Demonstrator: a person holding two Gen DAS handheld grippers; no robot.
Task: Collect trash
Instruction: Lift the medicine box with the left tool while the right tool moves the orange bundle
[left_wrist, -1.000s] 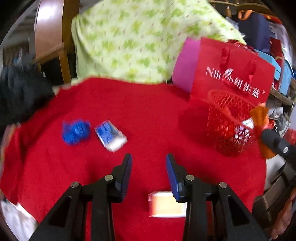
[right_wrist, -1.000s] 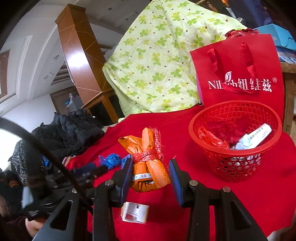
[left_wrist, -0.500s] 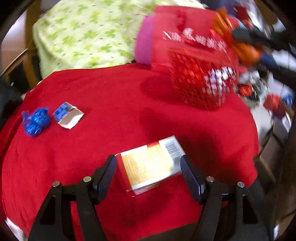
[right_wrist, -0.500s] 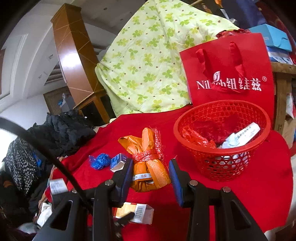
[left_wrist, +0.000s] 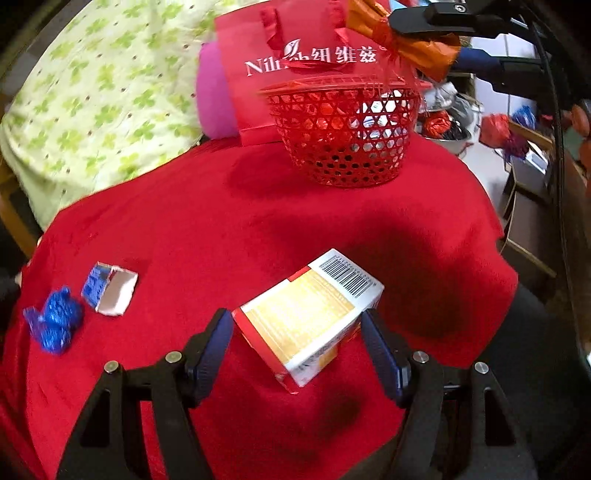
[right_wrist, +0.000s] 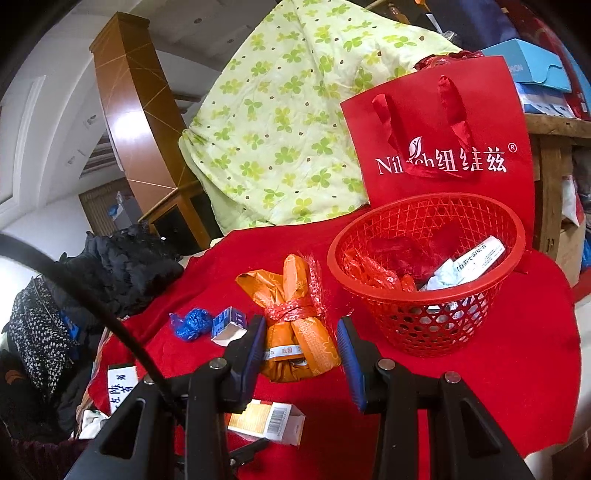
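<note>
Left wrist view, nearest first: the left gripper (left_wrist: 297, 345) has its two blue-padded fingers spread wide on either side of a small cardboard box (left_wrist: 308, 315) with a barcode, yellow faces and a red end. The box sits tilted between them, one corner close to the left pad, and whether either pad touches it cannot be told. Farther left on the red cloth (left_wrist: 258, 229) lie a torn blue and silver wrapper (left_wrist: 109, 288) and, just beside it, a crumpled blue foil ball (left_wrist: 53, 325). Beyond, toward the far edge of the cloth, stands a red mesh basket (left_wrist: 343, 129) with scraps inside, a red paper bag (left_wrist: 295, 70) with white lettering right behind it, and a green-patterned quilt (left_wrist: 96, 103) to the left. Right wrist view: the right gripper (right_wrist: 301, 347) is clamped on an orange wrapped bundle (right_wrist: 299, 321) tied with a red ribbon, held up in front of the basket (right_wrist: 424, 273), short of its rim. The left view shows that bundle (left_wrist: 399, 40) in the air above the basket's rim.
</note>
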